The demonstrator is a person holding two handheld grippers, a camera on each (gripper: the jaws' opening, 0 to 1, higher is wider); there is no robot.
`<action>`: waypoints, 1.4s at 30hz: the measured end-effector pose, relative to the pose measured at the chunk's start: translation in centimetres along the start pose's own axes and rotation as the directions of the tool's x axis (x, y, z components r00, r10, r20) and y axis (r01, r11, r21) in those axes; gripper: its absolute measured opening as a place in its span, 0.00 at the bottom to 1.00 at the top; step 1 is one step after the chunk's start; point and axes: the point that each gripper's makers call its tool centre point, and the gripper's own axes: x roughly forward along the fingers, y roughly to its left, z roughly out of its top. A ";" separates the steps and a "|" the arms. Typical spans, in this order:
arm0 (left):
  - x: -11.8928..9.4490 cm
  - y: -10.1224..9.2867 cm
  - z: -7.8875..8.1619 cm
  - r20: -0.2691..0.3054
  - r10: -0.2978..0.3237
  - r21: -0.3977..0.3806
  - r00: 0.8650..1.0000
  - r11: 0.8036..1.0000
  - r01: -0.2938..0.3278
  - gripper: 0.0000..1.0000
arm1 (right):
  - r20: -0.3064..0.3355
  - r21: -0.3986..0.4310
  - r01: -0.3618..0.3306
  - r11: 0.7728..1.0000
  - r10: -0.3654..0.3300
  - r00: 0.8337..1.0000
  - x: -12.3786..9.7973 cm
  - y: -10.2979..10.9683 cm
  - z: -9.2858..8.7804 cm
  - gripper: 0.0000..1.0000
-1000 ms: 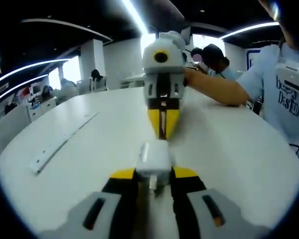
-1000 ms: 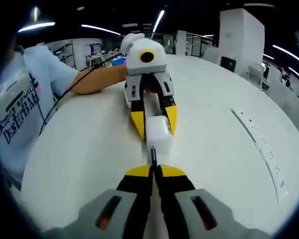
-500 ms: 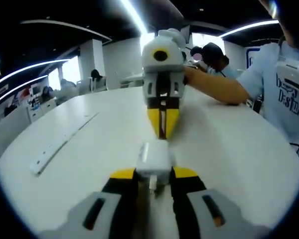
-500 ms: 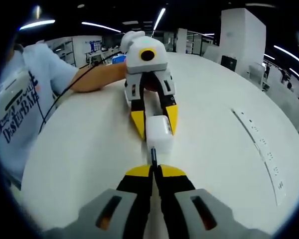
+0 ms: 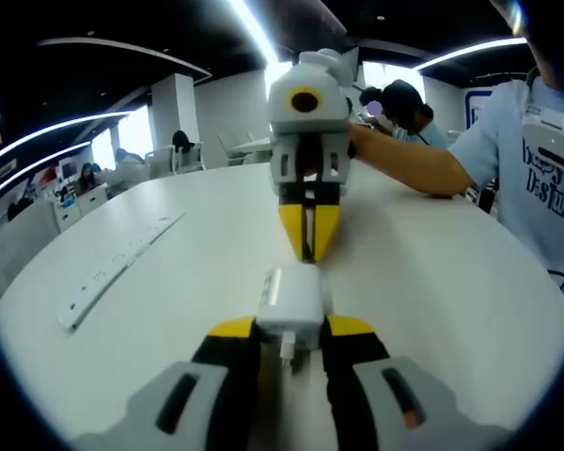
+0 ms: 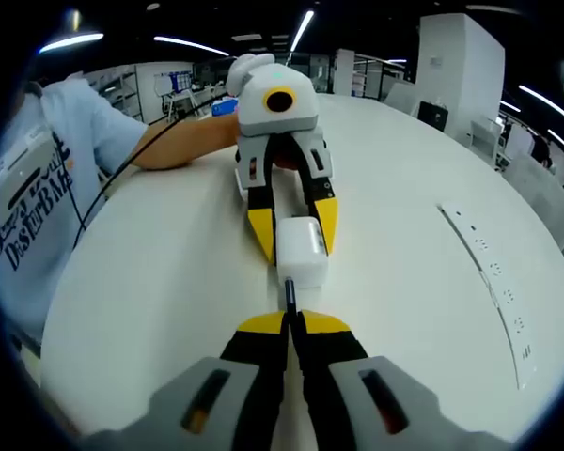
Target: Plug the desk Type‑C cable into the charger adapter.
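Resting between left claw (image 5: 289, 331) tips: adapter (image 5: 289, 303)

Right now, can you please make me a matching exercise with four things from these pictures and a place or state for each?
Things:
1. charger adapter
2. Type-C cable plug
3. long white strip
4. person's forearm

Places or states:
a. lies flat on the table, off to the side
b. held in the left gripper
c. rests on the table behind the left gripper
d. pinched in the right gripper

Pairs: 1-b, 2-d, 3-a, 4-c

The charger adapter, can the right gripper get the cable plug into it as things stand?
Probably yes: the right gripper holds the plug right at the charger adapter, which the left gripper clamps, with nothing between.
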 end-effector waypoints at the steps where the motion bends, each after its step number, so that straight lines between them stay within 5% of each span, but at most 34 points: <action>1: 0.0 0.0 0.0 0.000 0.000 -0.001 1.000 1.000 0.000 0.27 | 0.000 -0.001 0.001 1.000 -0.001 1.000 0.0 0.0 0.0 0.06; 27: -0.1 0.1 -0.1 0.008 -0.003 0.000 1.000 1.000 0.003 0.27 | 0.036 0.026 0.010 1.000 -0.011 0.999 0.0 -0.4 0.0 0.08; 42: 0.0 0.0 -0.1 0.008 -0.005 0.000 1.000 1.000 0.005 0.27 | 0.075 0.046 0.007 0.999 -0.011 0.997 -0.7 -0.4 0.2 0.17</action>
